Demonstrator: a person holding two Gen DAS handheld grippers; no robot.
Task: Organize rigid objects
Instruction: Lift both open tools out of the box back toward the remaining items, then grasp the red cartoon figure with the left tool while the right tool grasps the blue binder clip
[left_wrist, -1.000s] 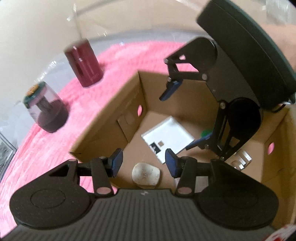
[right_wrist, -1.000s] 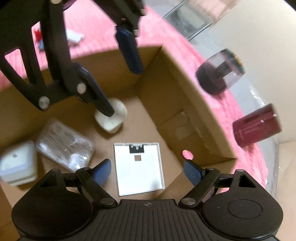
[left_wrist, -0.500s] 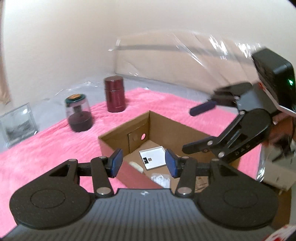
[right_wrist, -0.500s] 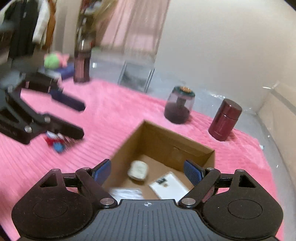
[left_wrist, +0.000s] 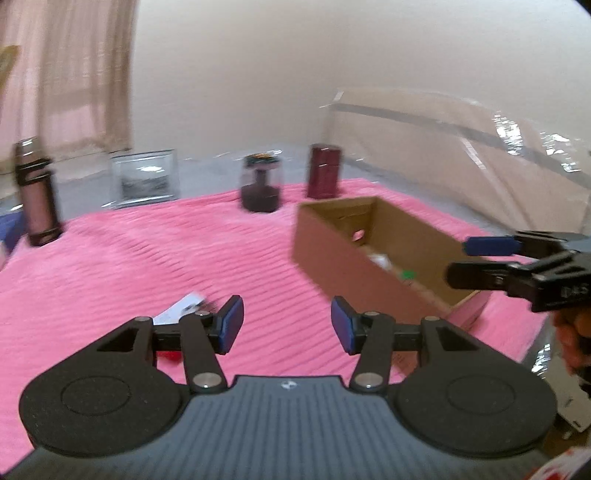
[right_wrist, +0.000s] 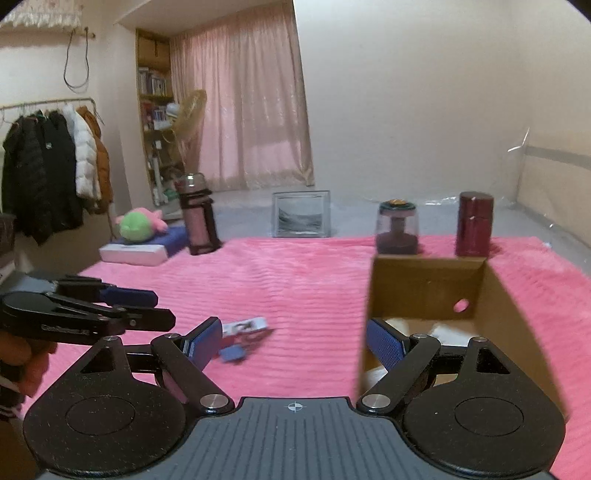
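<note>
My left gripper (left_wrist: 286, 325) hovers over the pink blanket (left_wrist: 147, 266), its jaws opening with nothing between the blue pads. Just ahead of its left finger lie a small white card (left_wrist: 181, 312) and a red bit (left_wrist: 170, 355). The open cardboard box (left_wrist: 332, 254) stands to the right with white and green items inside. My right gripper (right_wrist: 295, 343) is open and empty beside the box (right_wrist: 424, 277). A white card (right_wrist: 245, 326) and a blue piece (right_wrist: 232, 353) lie on the blanket in front of it. Each gripper shows in the other's view: left (right_wrist: 159, 308), right (left_wrist: 460, 260).
Along the blanket's far edge stand a dark red canister (right_wrist: 474, 223), a glass jar with a dark base (right_wrist: 397, 229), a framed picture (right_wrist: 301, 214) and a tall bottle (right_wrist: 197, 218). A plush toy (right_wrist: 138, 225) lies on a flat box at the back left. Coats hang at the left.
Both grippers have come up out of the box and levelled out, now over the blanket left of it. The views have swung from the box's inside to the room.
</note>
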